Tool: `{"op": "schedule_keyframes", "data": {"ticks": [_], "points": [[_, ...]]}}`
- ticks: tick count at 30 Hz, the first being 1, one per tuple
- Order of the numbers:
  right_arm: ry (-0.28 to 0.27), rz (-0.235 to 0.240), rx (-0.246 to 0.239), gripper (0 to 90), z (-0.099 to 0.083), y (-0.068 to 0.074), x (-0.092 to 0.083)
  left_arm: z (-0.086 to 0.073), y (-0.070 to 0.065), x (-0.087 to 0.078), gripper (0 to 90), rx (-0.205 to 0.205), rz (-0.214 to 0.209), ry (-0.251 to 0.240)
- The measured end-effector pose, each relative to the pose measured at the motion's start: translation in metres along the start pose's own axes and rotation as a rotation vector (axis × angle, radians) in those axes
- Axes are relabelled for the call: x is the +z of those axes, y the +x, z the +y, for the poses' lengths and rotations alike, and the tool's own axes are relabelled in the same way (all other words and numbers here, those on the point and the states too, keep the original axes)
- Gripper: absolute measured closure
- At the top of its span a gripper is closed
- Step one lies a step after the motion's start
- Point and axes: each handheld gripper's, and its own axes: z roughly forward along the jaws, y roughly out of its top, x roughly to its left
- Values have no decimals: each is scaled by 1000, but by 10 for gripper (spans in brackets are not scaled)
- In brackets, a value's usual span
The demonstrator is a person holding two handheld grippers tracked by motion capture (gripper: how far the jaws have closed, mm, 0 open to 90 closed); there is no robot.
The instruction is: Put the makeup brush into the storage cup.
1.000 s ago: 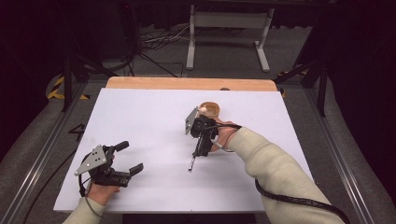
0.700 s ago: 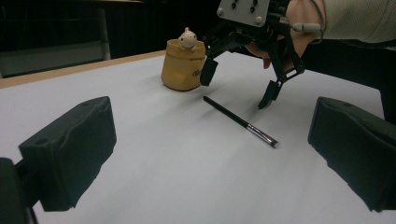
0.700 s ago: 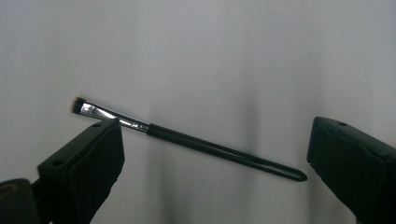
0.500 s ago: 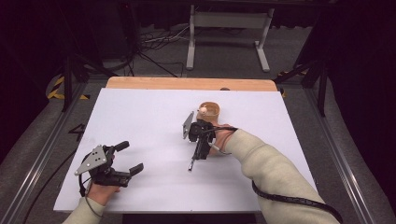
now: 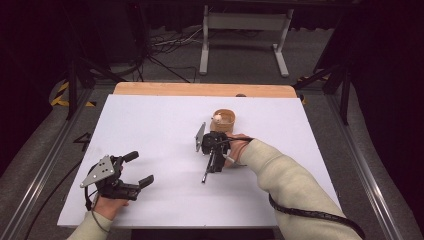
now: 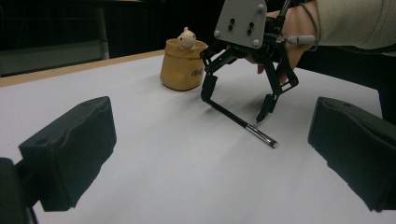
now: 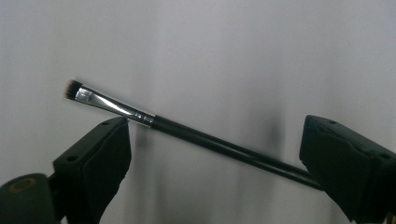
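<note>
A thin black makeup brush [image 5: 207, 172] with a silver ferrule lies flat on the white table [image 5: 150, 125]. My right gripper [image 5: 214, 162] points down over it, its jaws straddling the handle [image 7: 210, 141]. The jaws have just been closing, but they stand apart with gaps on both sides and the pads do not touch the brush. From the left gripper view, the right gripper [image 6: 236, 109] has one fingertip by the handle's end and the other beside the brush [image 6: 243, 123]. My left gripper [image 5: 142, 168] rests open and empty near the front left, jaws wide [image 6: 212, 154].
A small tan pot [image 5: 223, 120] with a pale figurine [image 6: 187, 38] on its rim stands just behind the right gripper. A wooden strip [image 5: 200, 90] runs along the table's far edge. A cable [image 5: 310, 215] trails from the right sleeve.
The right gripper has shifted only very slightly over the brush. The brush, the pot and the left gripper stand as before.
</note>
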Motion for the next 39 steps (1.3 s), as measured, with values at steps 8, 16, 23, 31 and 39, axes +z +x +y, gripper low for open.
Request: {"op": "schedule_keyframes", "data": {"ticks": [8, 16, 23, 31, 39], "points": [[30, 7, -29, 139, 1, -1, 3, 0, 0, 0, 18, -1, 0, -1], [67, 12, -55, 199, 3, 0, 6, 0, 0, 0, 18, -5, 1, -2], [86, 29, -89, 275, 6, 0, 5, 0, 0, 0, 18, -6, 1, -2], [100, 55, -133, 516, 8, 2, 1, 0, 0, 0, 18, -1, 0, -1], [145, 72, -173, 808, 9, 5, -1, 0, 0, 0, 18, -2, 0, -2]]}}
